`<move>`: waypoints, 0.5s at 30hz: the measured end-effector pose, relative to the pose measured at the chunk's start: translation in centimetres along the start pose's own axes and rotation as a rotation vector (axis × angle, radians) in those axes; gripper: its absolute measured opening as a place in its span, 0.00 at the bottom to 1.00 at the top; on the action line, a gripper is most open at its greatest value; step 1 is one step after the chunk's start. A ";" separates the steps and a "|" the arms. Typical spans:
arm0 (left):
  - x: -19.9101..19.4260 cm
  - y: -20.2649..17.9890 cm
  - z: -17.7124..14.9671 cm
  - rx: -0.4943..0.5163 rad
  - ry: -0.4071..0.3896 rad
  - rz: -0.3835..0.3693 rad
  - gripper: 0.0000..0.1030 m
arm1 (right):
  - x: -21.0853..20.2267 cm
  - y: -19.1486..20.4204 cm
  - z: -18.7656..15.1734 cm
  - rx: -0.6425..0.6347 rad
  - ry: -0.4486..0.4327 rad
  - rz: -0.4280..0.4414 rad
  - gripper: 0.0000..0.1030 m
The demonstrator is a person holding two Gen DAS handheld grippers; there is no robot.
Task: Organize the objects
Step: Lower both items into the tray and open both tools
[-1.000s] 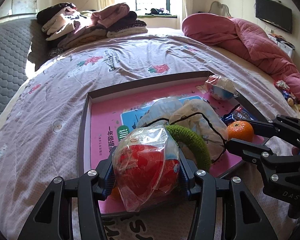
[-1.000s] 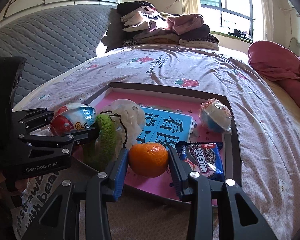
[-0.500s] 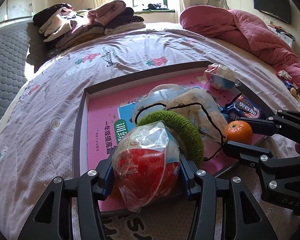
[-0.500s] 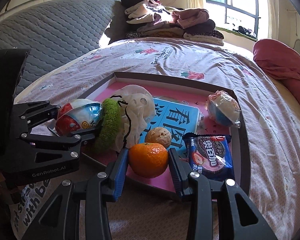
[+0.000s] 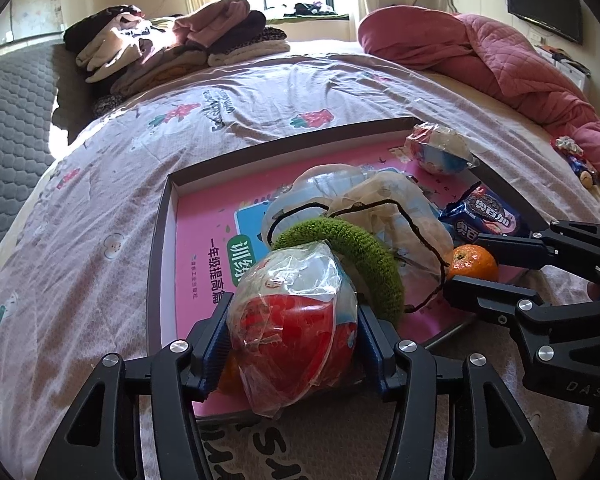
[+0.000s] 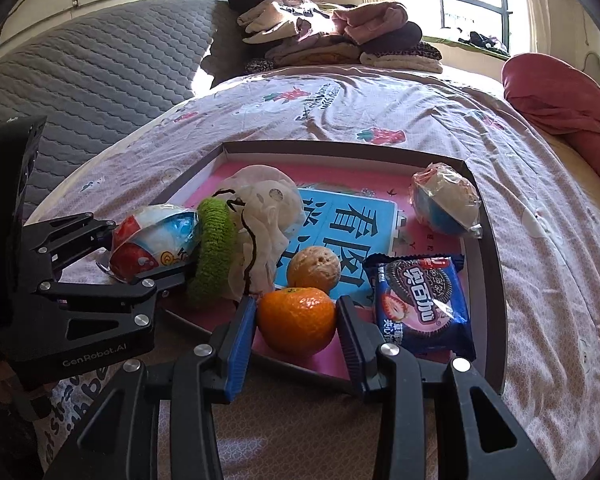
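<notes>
From the left wrist, the left claw (image 5: 294, 344) has its jaws opening around a red and white wrapped ball (image 5: 296, 320) at the near edge of the pink-lined tray (image 5: 160, 248) on the bed (image 5: 120, 184); the pads look still touching its wrapper. From the right wrist, the right claw (image 6: 296, 322) grips an orange (image 6: 297, 320) over the tray's near edge, beside a blue biscuit packet (image 6: 422, 304) and a brown ball (image 6: 314, 268)

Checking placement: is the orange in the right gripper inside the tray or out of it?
Inside: the orange sits over the tray's pink floor near its front rim, between the right gripper's pads.
</notes>
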State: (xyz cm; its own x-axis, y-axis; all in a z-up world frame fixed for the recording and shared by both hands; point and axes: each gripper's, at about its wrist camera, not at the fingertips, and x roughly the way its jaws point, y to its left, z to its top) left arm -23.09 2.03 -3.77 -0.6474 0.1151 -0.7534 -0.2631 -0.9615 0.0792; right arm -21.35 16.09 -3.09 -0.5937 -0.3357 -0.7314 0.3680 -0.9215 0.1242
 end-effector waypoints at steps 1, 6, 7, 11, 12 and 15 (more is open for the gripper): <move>0.0 0.0 0.0 -0.002 0.000 -0.001 0.59 | -0.1 0.1 0.0 -0.001 0.000 -0.004 0.40; -0.2 -0.2 -0.1 0.001 -0.002 0.015 0.60 | -0.2 0.1 0.1 0.003 -0.002 -0.019 0.40; -0.3 -0.2 -0.1 -0.001 -0.003 0.017 0.60 | -0.2 0.0 0.1 0.006 -0.002 -0.019 0.40; -0.6 -0.2 -0.1 -0.017 -0.003 0.005 0.61 | -0.4 -0.2 0.2 0.019 -0.010 -0.024 0.44; -0.7 -0.1 -0.1 -0.021 -0.002 0.002 0.62 | -0.6 -0.3 0.3 0.023 -0.016 -0.026 0.45; -0.8 0.0 0.0 -0.030 -0.002 0.002 0.63 | -0.9 -0.4 0.4 0.032 -0.032 -0.025 0.46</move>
State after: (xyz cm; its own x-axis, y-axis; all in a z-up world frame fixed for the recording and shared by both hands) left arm -22.56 1.91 -3.18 -0.6491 0.1136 -0.7522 -0.2404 -0.9687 0.0611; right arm -21.27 16.72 -2.19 -0.6251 -0.3181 -0.7128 0.3300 -0.9353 0.1279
